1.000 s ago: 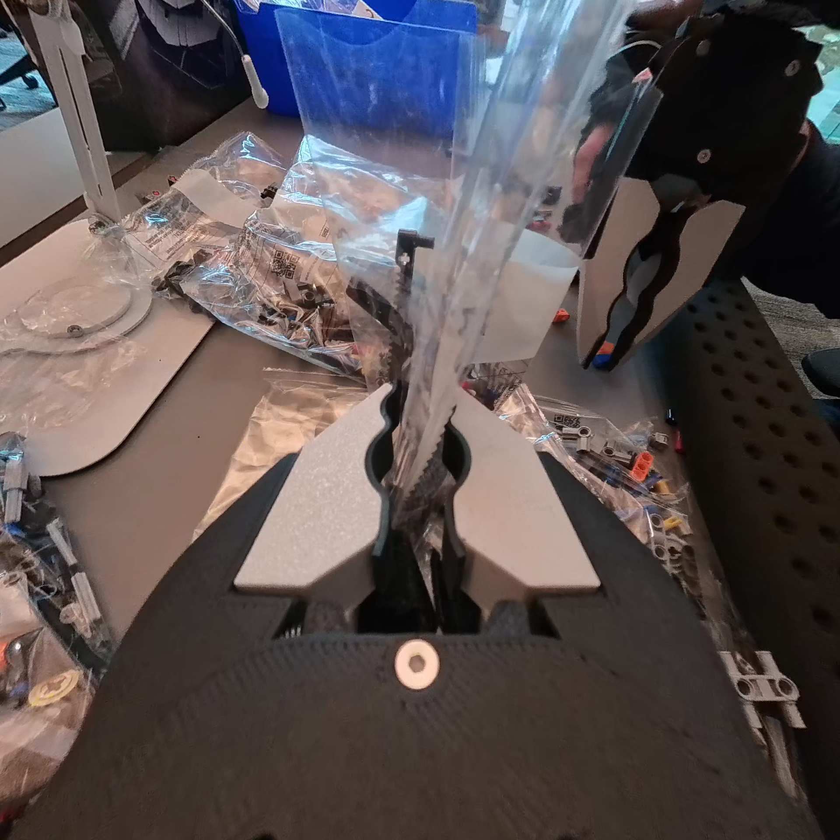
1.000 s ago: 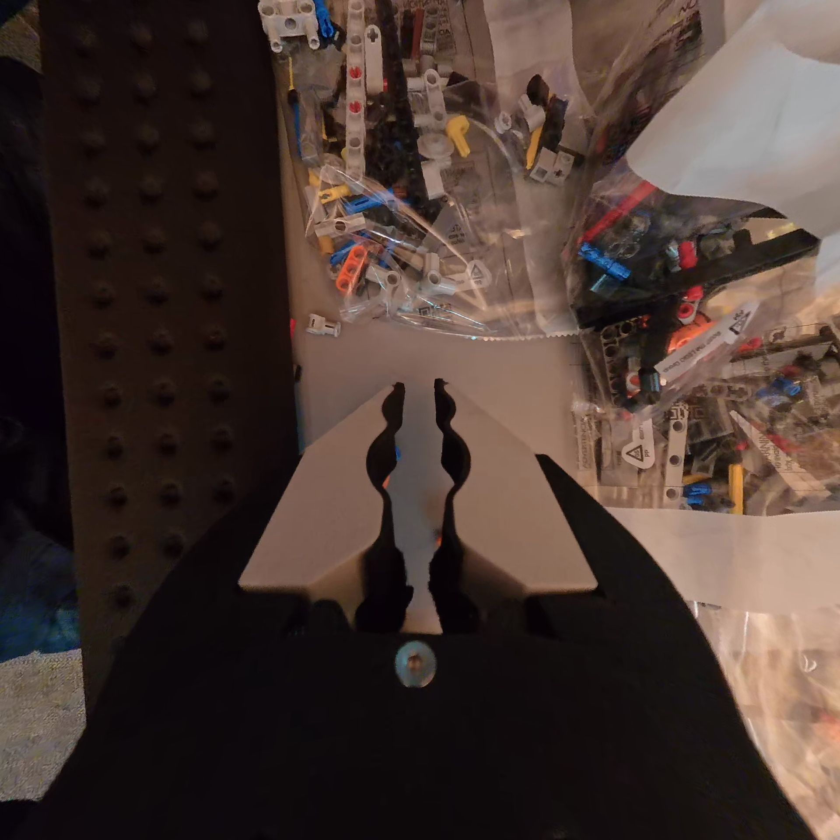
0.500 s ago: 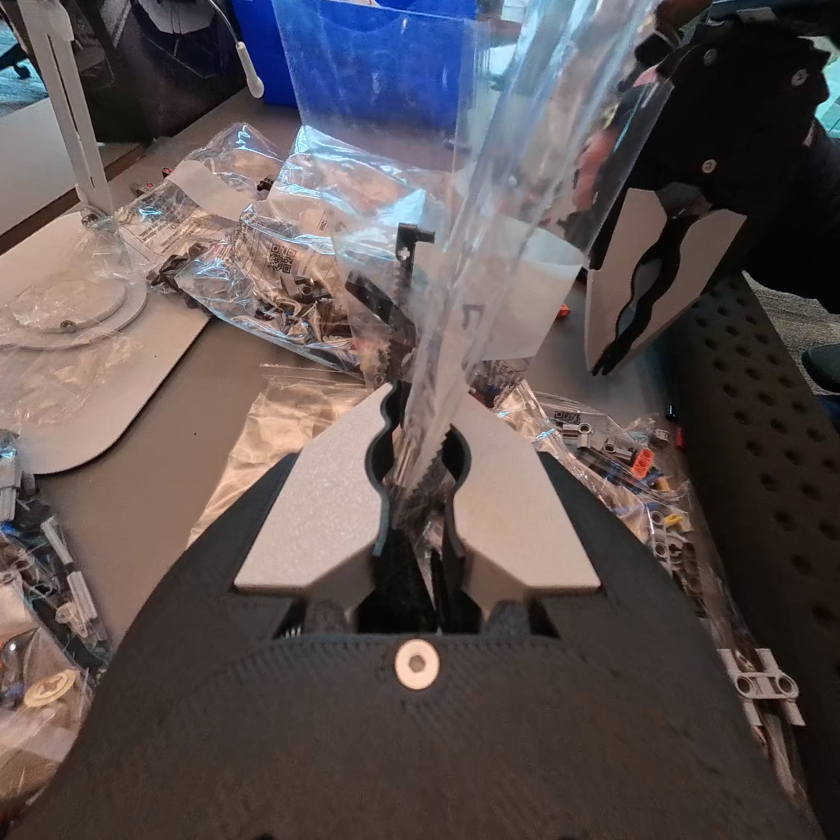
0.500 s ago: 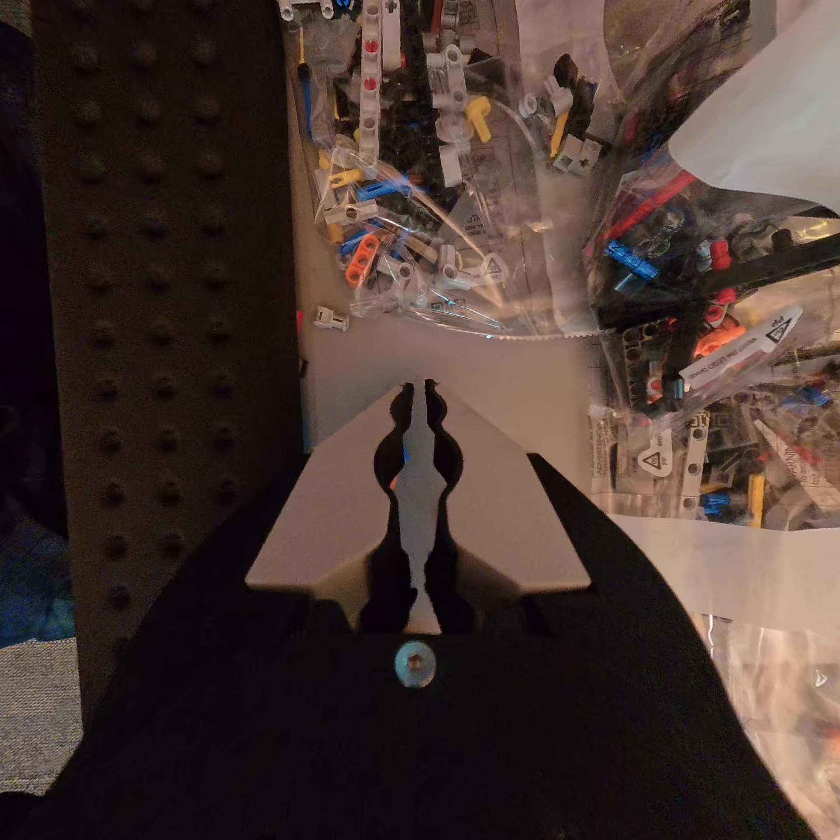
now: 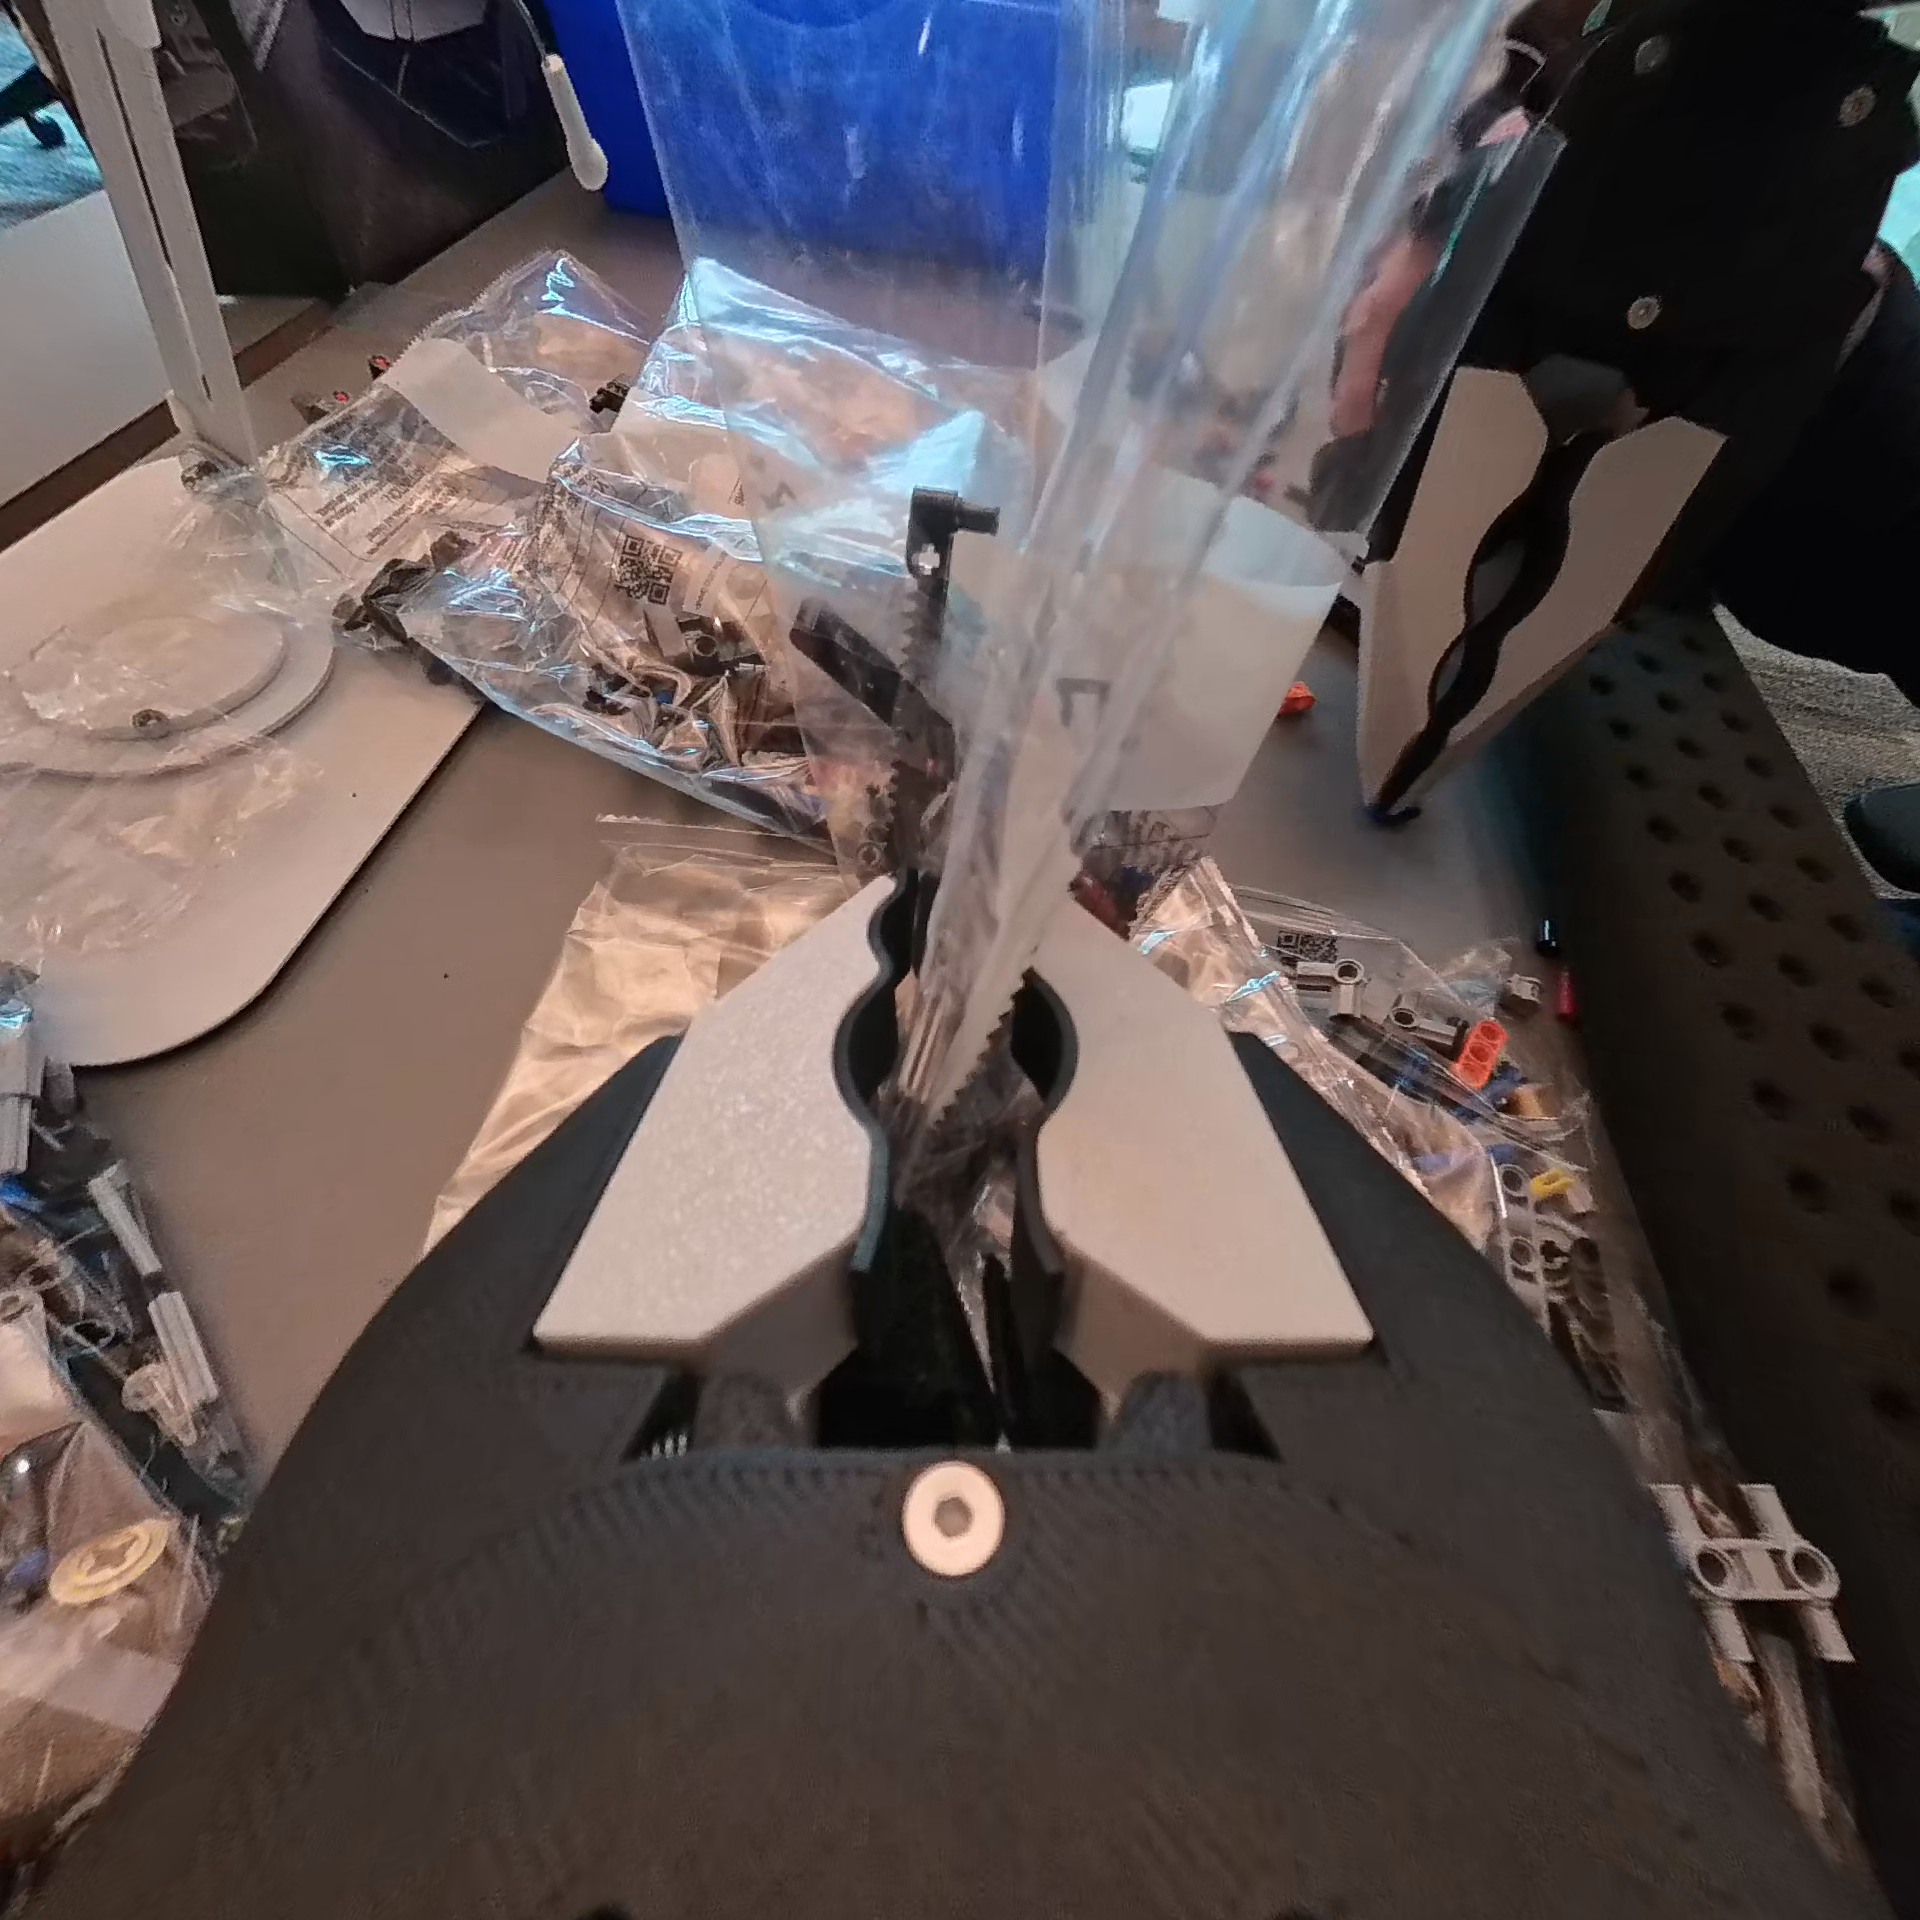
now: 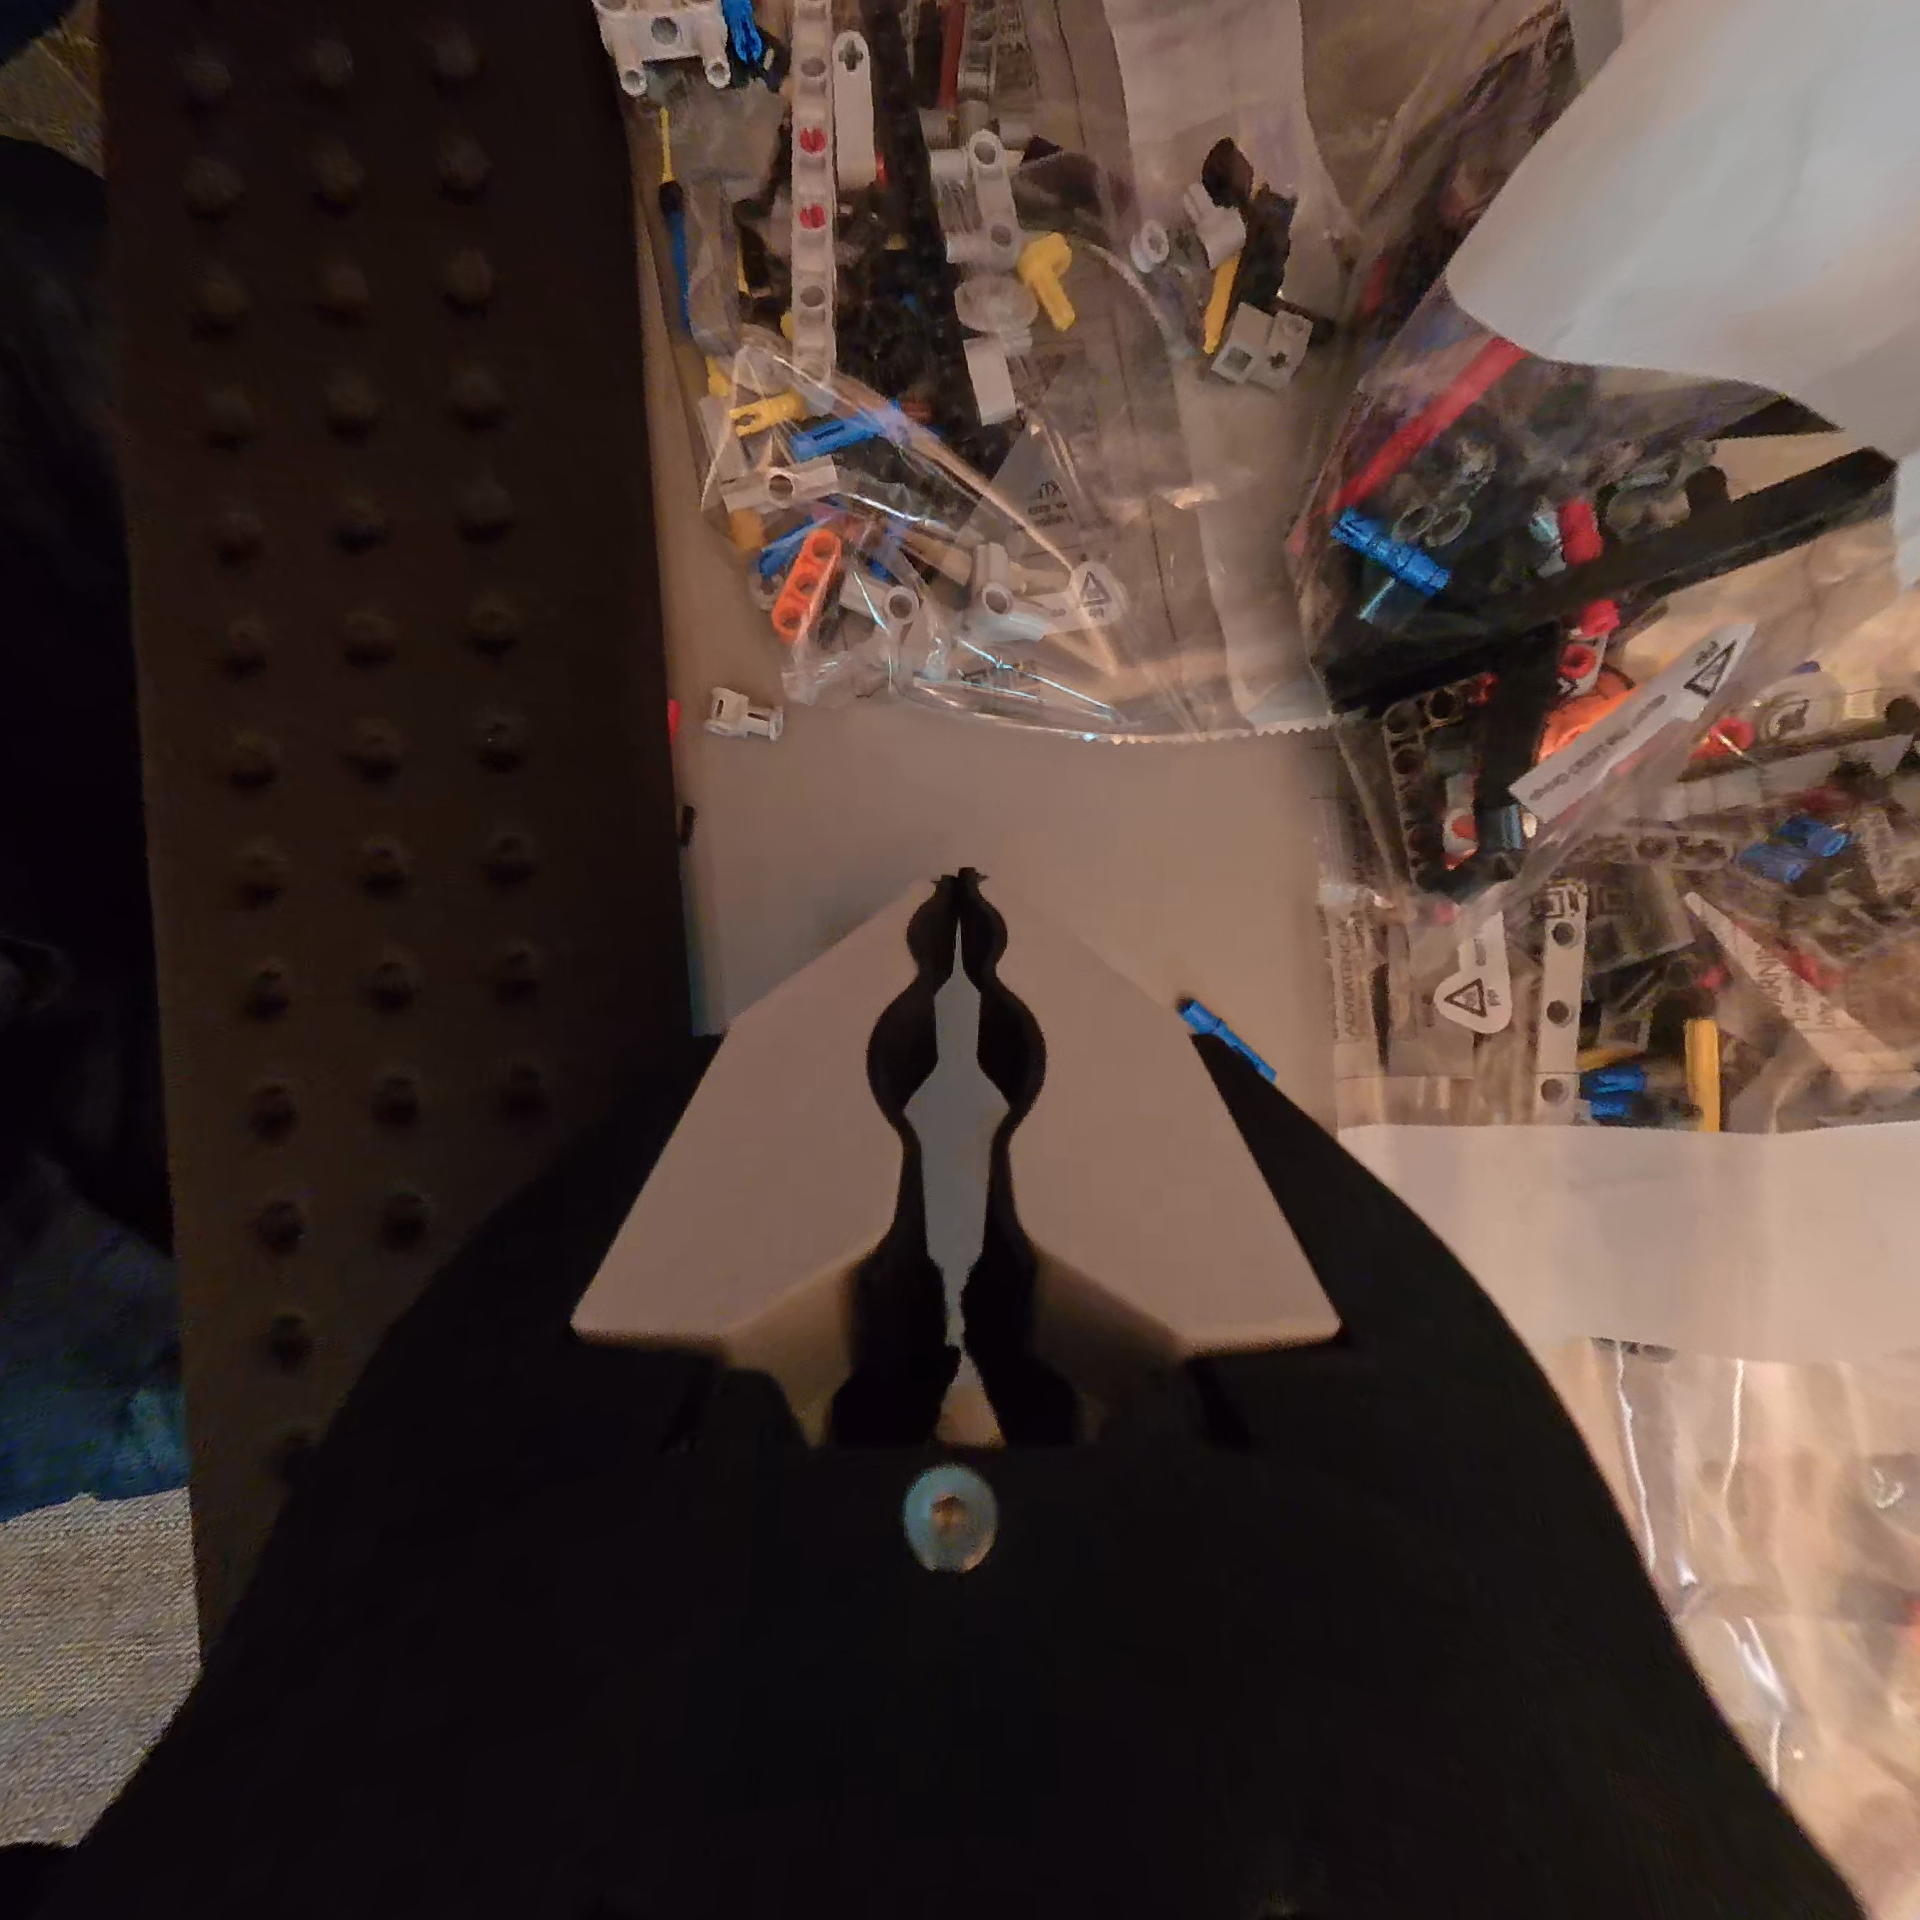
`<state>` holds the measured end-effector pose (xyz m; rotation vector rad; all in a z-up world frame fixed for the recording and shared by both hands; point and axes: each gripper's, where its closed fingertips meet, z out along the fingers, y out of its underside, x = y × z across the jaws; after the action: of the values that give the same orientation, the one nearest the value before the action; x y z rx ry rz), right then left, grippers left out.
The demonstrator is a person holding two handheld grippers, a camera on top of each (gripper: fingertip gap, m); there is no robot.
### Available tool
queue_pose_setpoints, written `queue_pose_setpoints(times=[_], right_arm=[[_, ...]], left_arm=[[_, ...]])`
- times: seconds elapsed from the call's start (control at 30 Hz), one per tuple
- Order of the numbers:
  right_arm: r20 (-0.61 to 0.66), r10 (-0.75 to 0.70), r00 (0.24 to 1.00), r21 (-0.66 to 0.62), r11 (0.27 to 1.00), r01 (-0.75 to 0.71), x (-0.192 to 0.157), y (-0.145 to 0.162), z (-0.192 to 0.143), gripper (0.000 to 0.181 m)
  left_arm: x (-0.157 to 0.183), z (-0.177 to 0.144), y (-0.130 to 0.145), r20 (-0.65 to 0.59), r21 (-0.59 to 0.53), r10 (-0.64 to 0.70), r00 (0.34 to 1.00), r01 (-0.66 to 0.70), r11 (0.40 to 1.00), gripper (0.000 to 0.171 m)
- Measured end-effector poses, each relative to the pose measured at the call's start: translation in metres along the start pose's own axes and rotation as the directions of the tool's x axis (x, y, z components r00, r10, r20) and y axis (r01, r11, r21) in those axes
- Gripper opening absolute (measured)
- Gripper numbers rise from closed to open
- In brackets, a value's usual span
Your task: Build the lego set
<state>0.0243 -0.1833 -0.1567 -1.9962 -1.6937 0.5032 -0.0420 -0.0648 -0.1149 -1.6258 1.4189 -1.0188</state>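
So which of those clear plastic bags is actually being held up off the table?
The empty clear plastic bag pinched in the left tongs; it stands upright, while the piece-filled bags lie flat on the grey table.

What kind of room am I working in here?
Likely an office or lab workbench: a grey table strewn with bags of parts, a white stand, and a blue bin behind.
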Motion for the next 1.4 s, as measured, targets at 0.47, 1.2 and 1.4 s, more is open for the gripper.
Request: queue_pose_setpoints(times=[0.47, 1.2, 1.4], right_arm=[[0.027, -0.003, 1.0, 0.022, 1.0, 0.002, -0.004, -0.002, -0.003, 0.0], [-0.062, 0.053, 0.997, 0.057, 0.997, -0.049, 0.02, 0.0, -0.018, 0.0], [-0.078, 0.054, 0.995, 0.056, 0.997, -0.05, 0.024, 0.001, -0.016, 0.01]], left_arm=[[0.0, 0.001, 0.002, 0.001, -0.01, -0.008, 1.0, 0.008, 1.0, 0.016], [-0.003, 0.003, 0.006, 0.001, -0.02, -0.02, 1.0, 0.02, 1.0, 0.018], [-0.003, 0.003, 0.006, 0.001, -0.023, -0.019, 1.0, 0.019, 1.0, 0.018]])
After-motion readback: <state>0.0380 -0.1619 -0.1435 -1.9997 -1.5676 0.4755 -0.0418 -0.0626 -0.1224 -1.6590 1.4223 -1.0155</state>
